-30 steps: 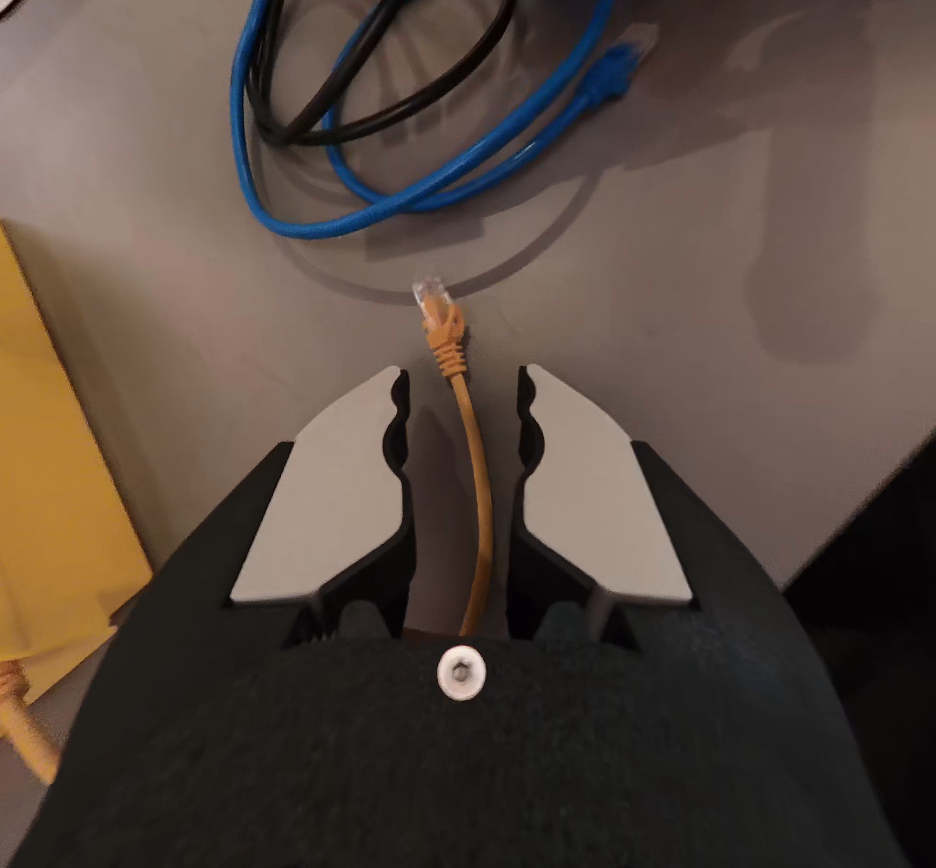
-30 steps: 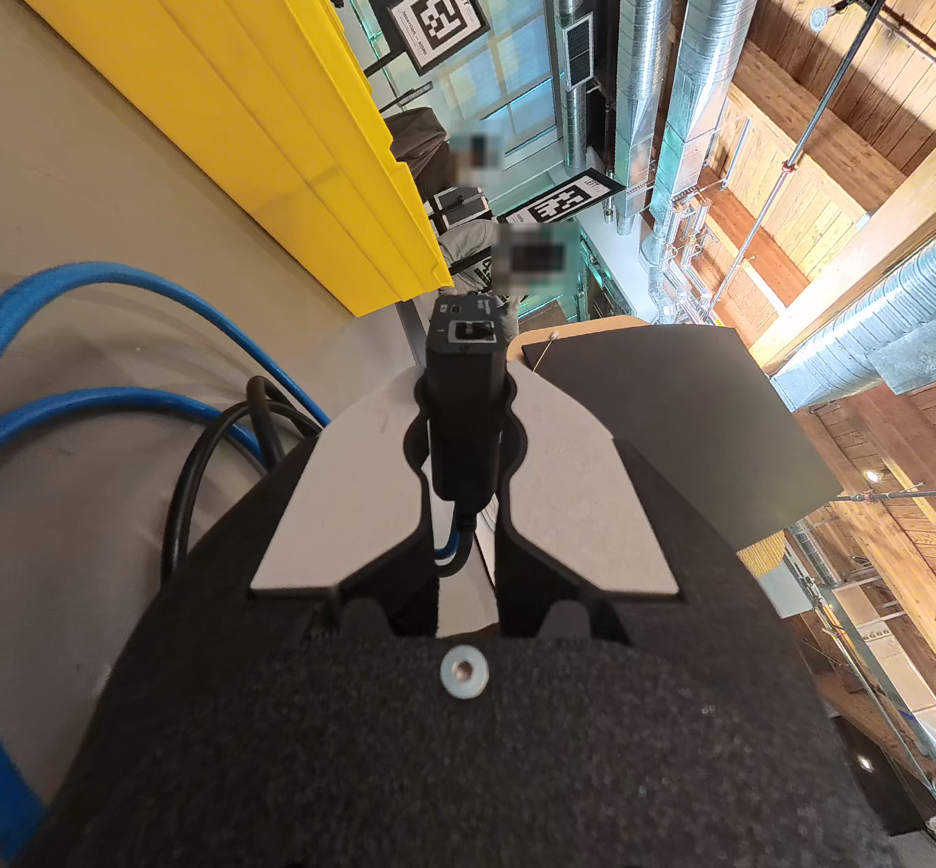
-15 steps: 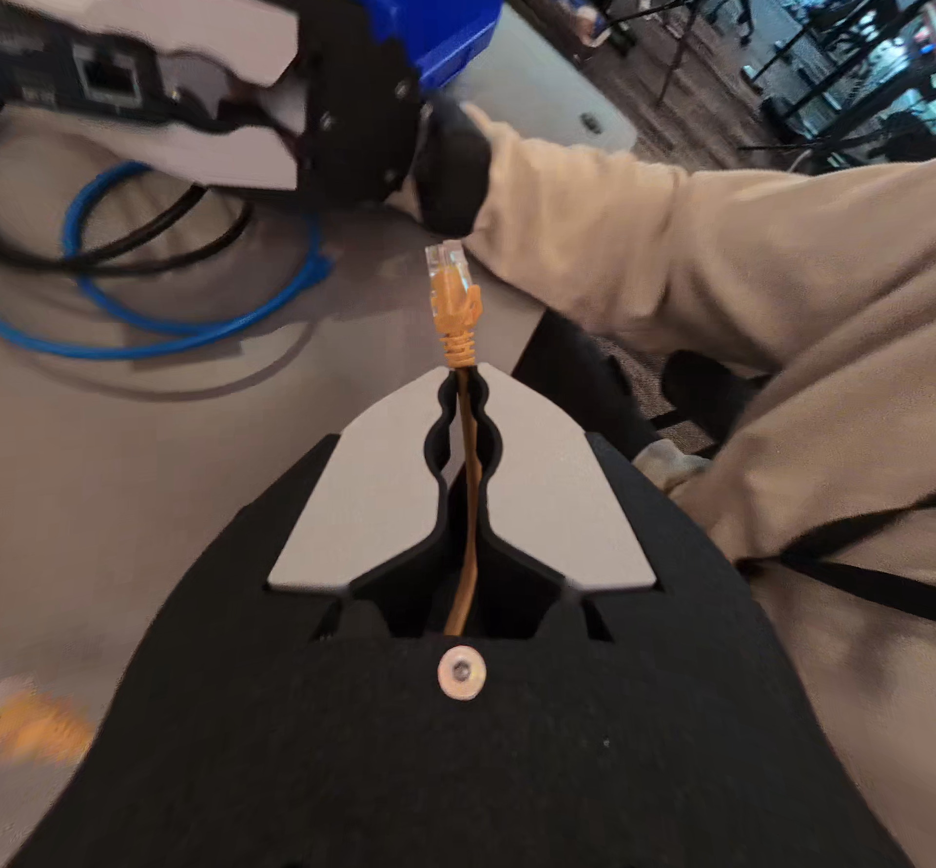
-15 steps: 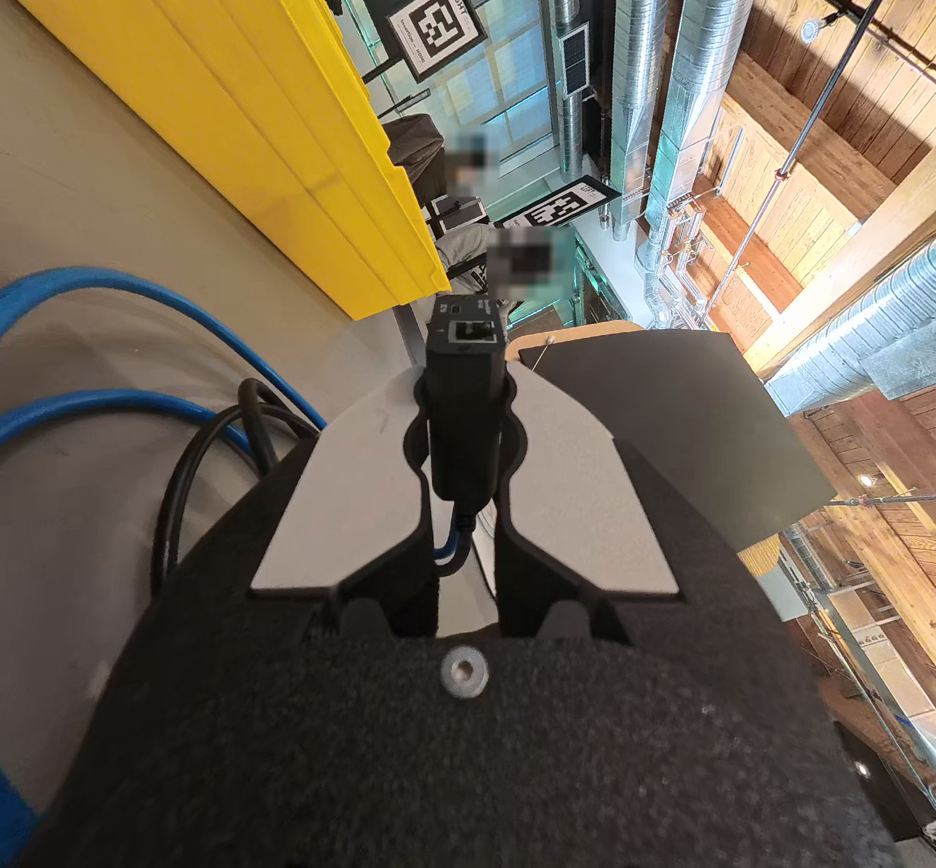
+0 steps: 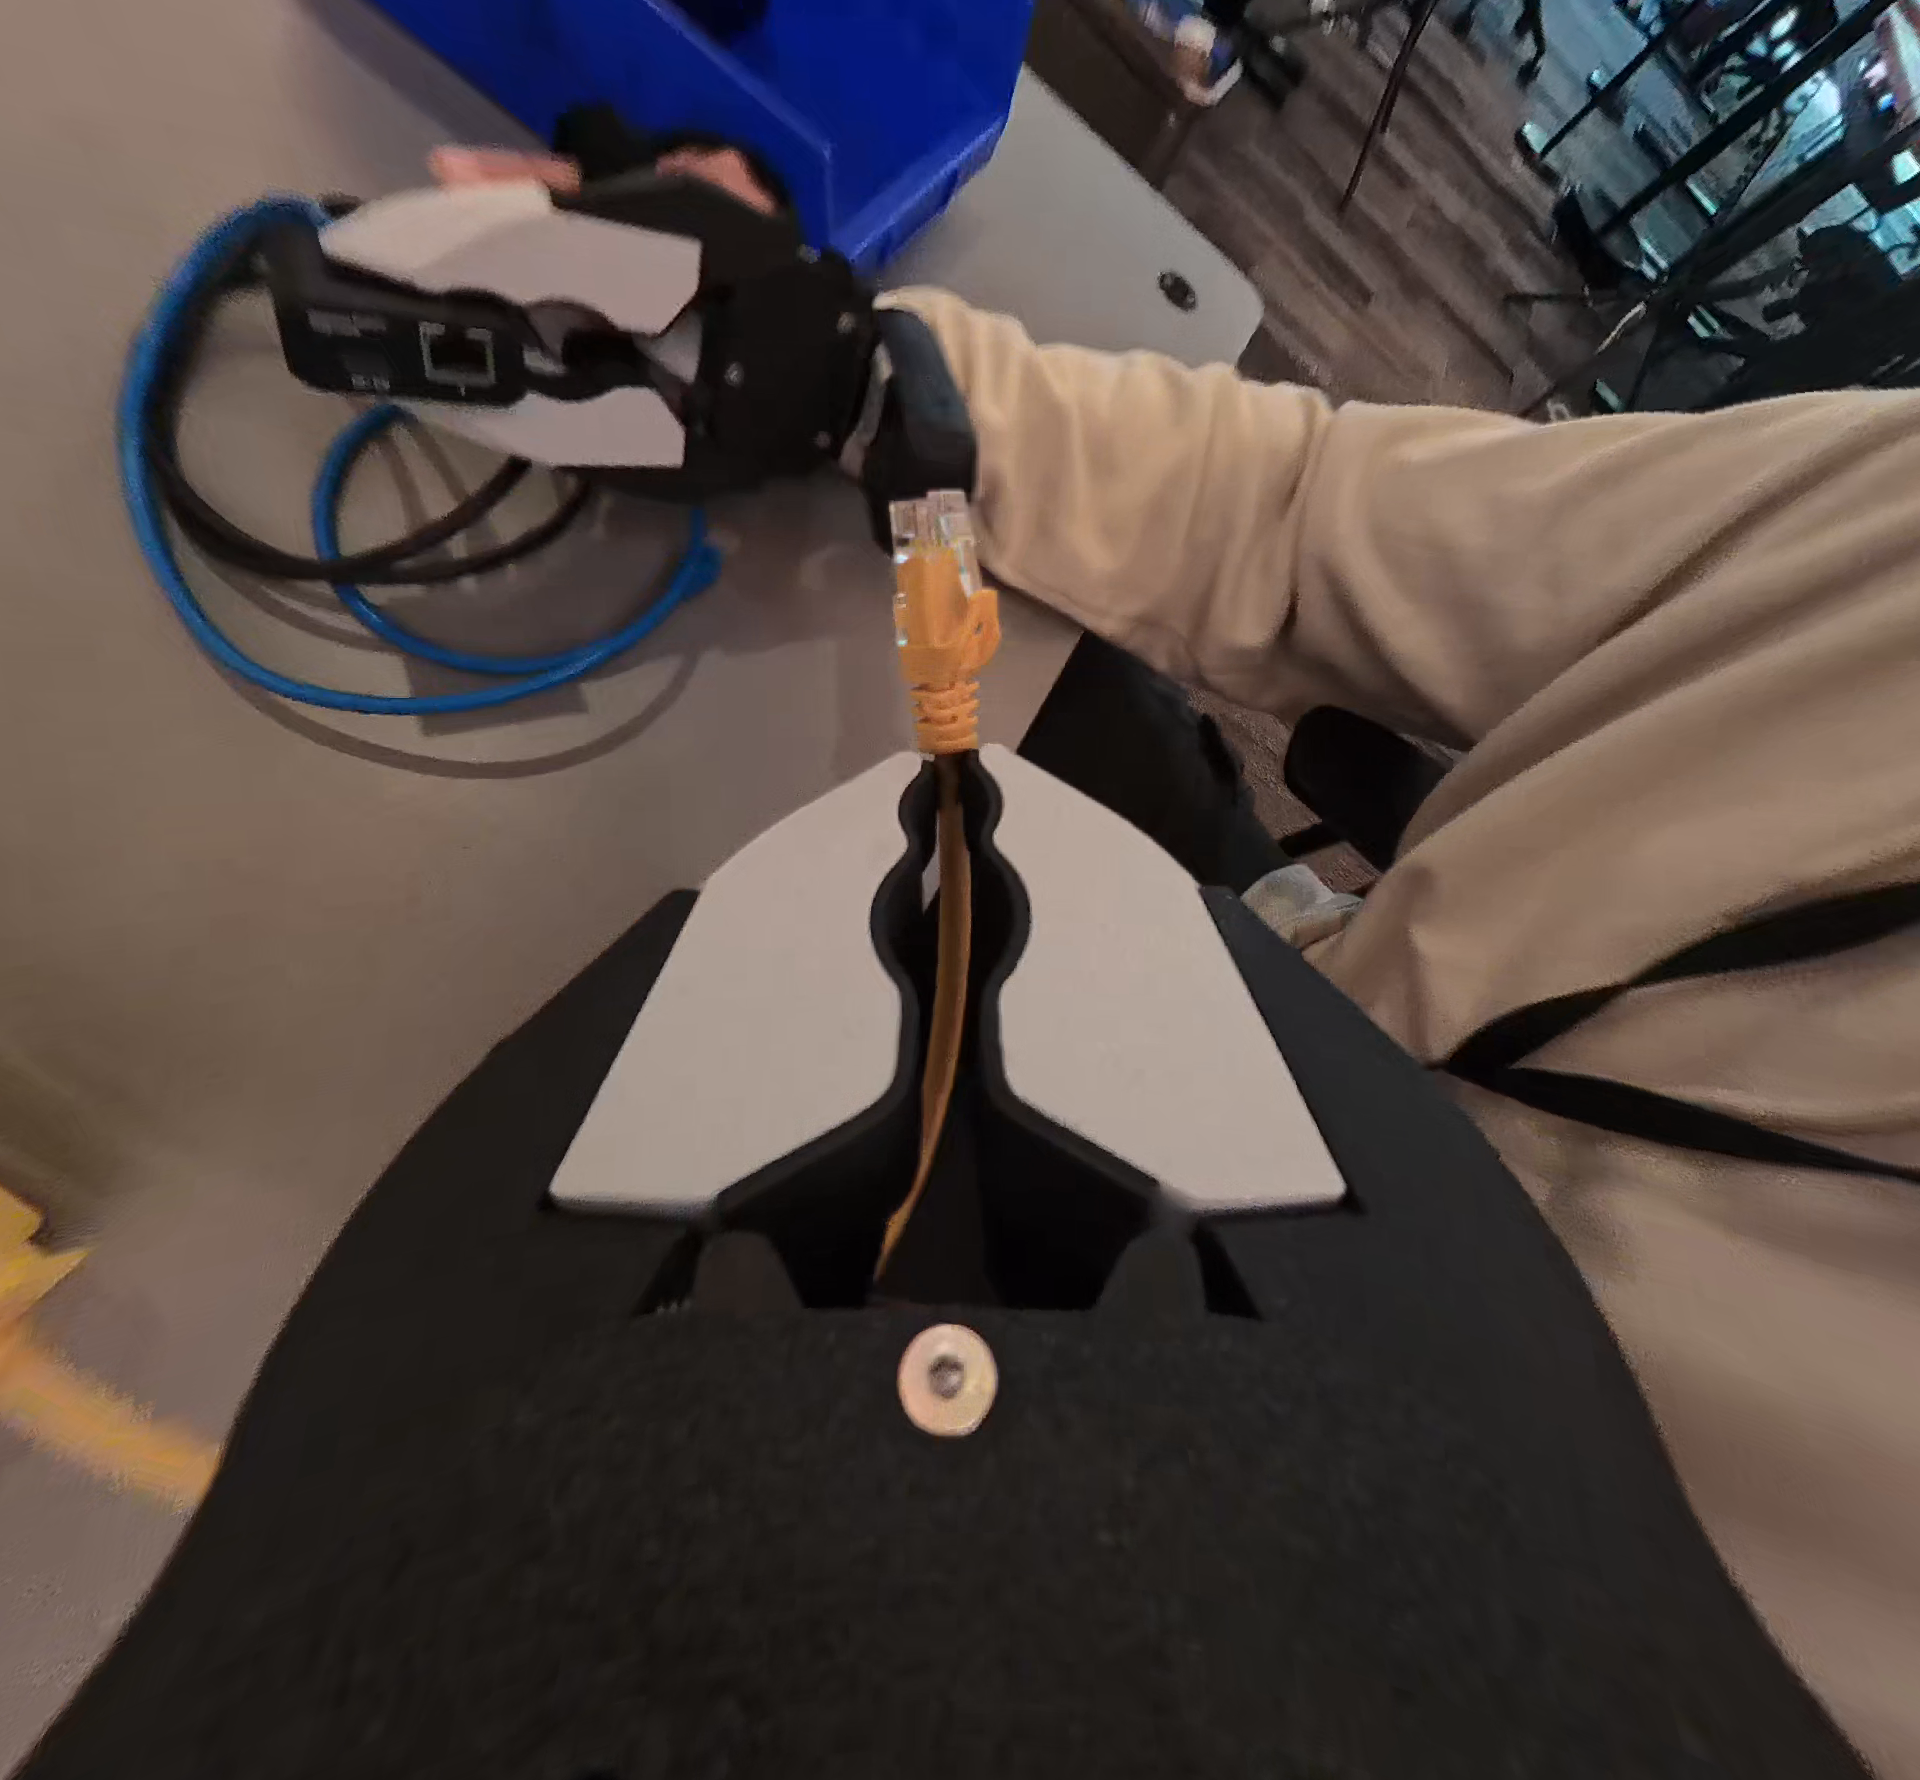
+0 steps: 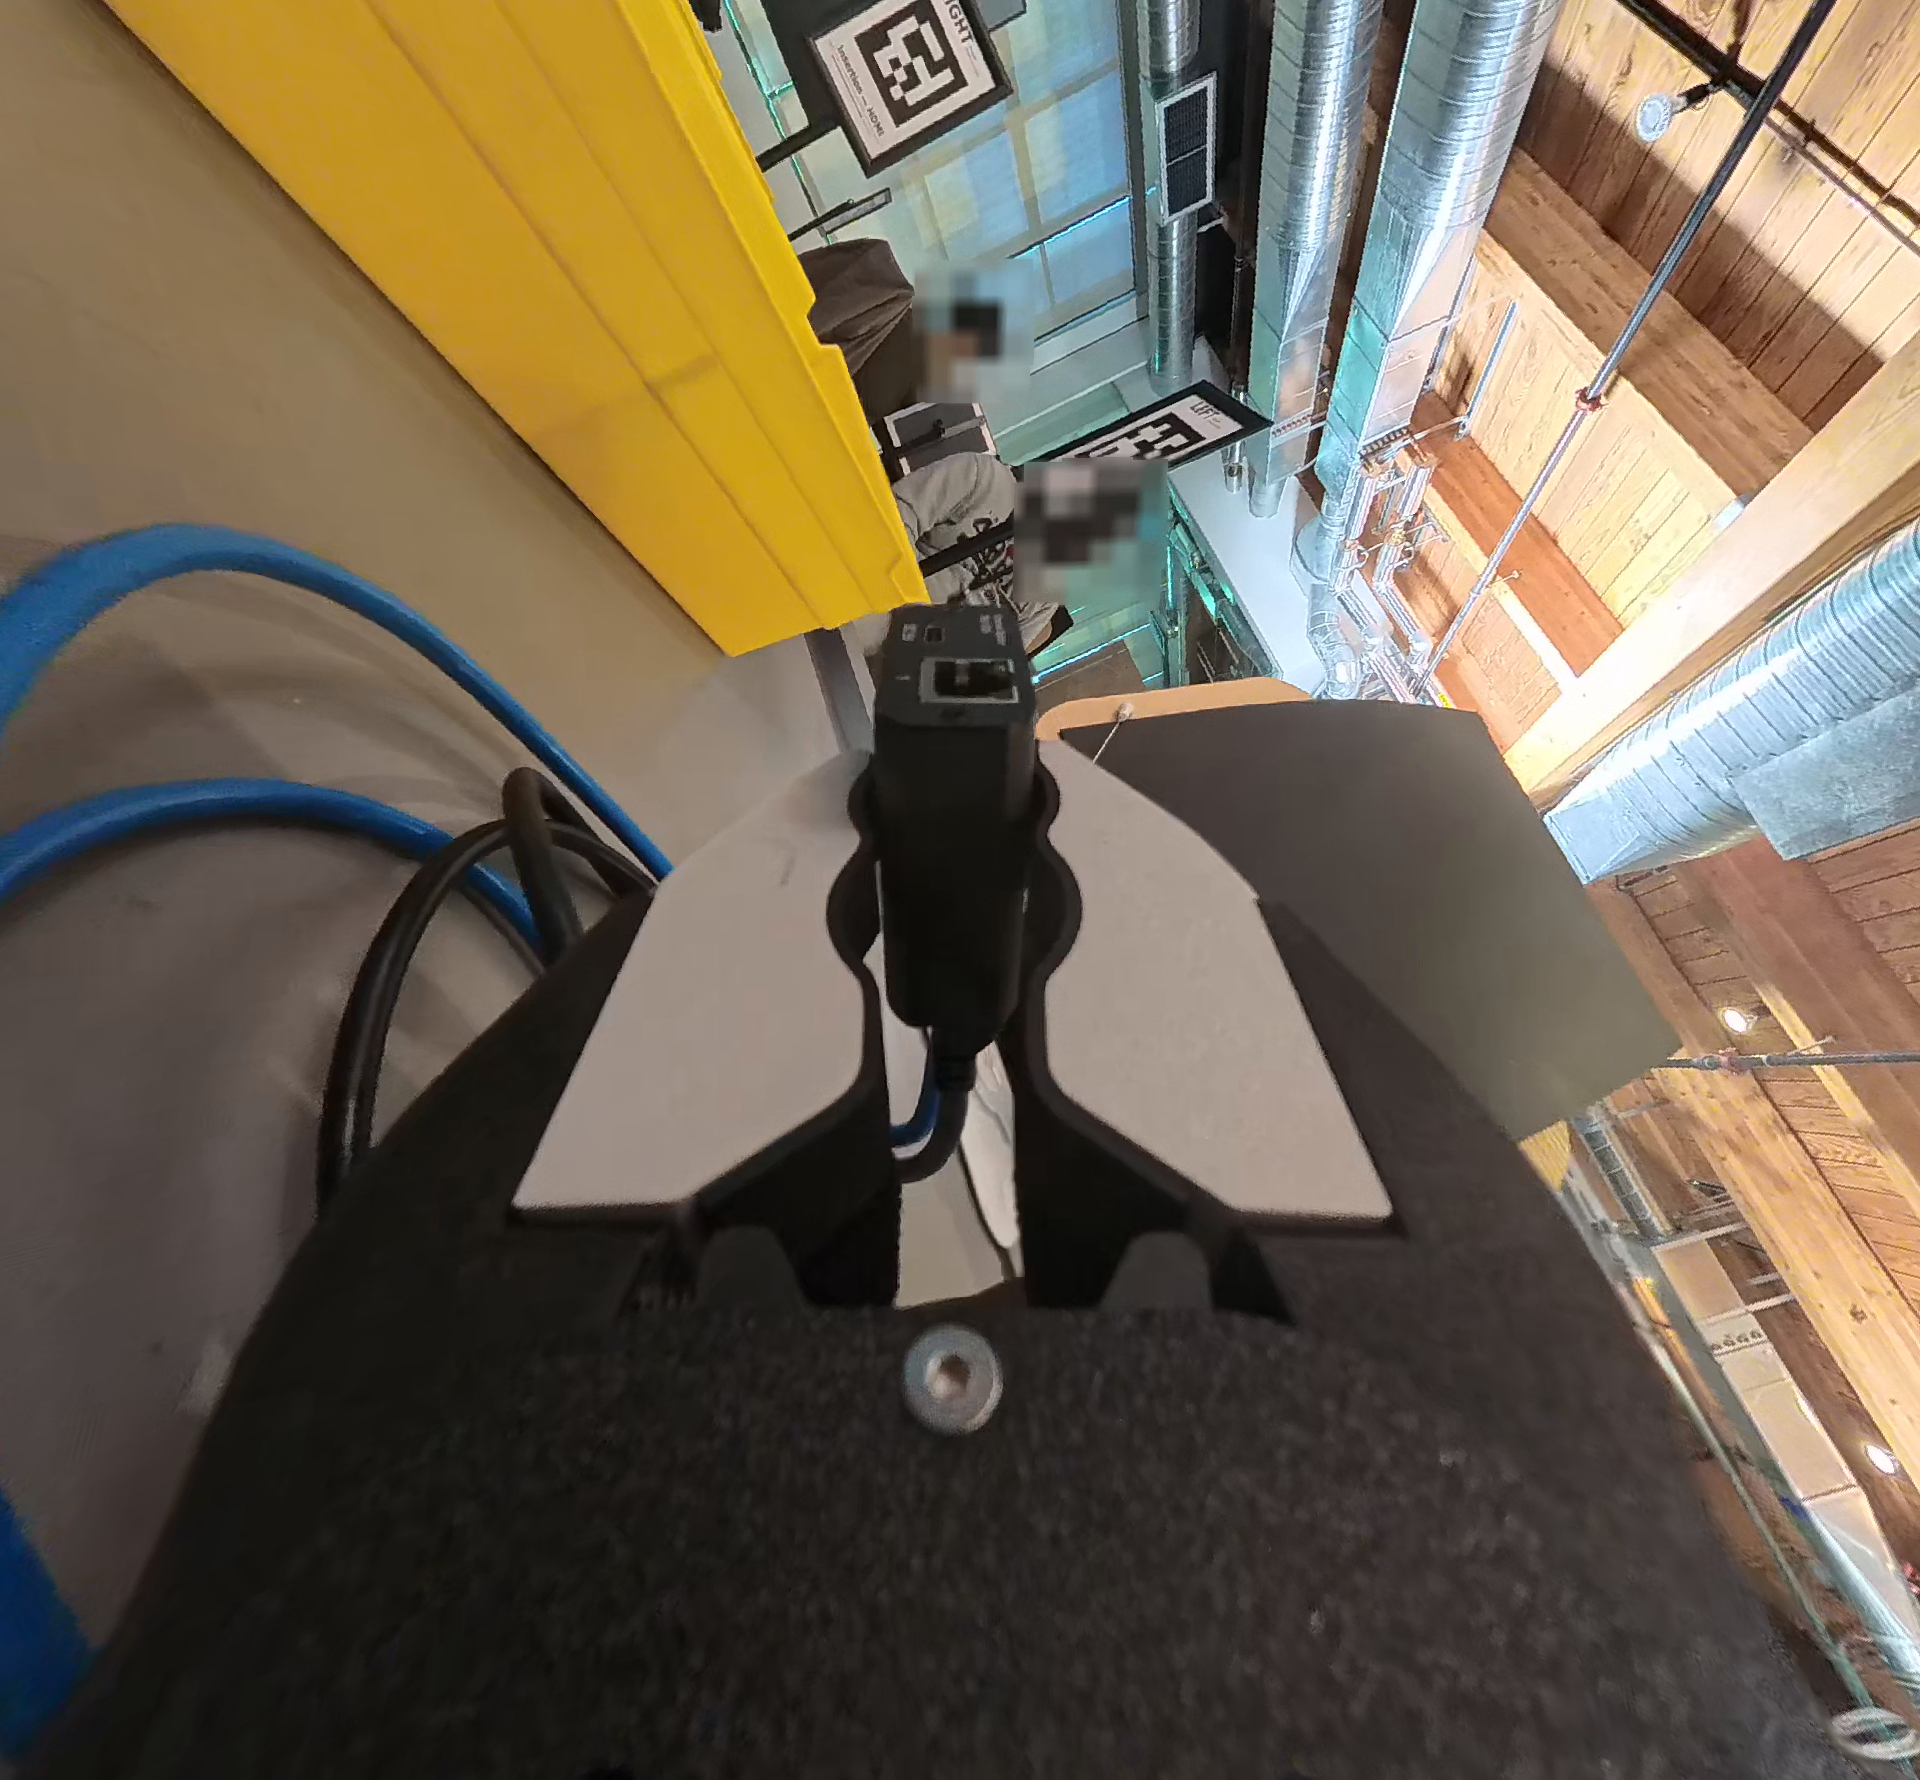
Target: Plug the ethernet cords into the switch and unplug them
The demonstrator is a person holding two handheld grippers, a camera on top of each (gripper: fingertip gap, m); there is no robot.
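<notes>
My left gripper (image 5: 951, 764) is shut on the orange ethernet cord (image 5: 948, 951); its clear plug (image 5: 931, 535) sticks out past the fingertips, held above the table. My right gripper (image 6: 954, 774) is shut on the small black switch (image 6: 954, 795), with an empty port (image 6: 971, 681) on its end face. In the left wrist view the right gripper (image 5: 416, 348) shows far left holding the switch (image 5: 405, 354), open port (image 5: 455, 356) facing me. A blue cord (image 5: 416, 681) and a black cable (image 5: 343, 556) trail from the switch onto the table.
A blue bin (image 5: 665, 16) stands on the grey table (image 5: 260, 899) behind the switch. A yellow bin (image 6: 499, 224) lies beyond the switch in the right wrist view. A person's beige sleeve (image 5: 1351, 587) reaches across at right. The table edge (image 5: 1143, 359) runs at right. My right fingertips sit around 20 centimeters from my left ones.
My left gripper closed on the orange cord, lifted it off the table and swung toward the switch. The right gripper keeps holding the switch almost still.
</notes>
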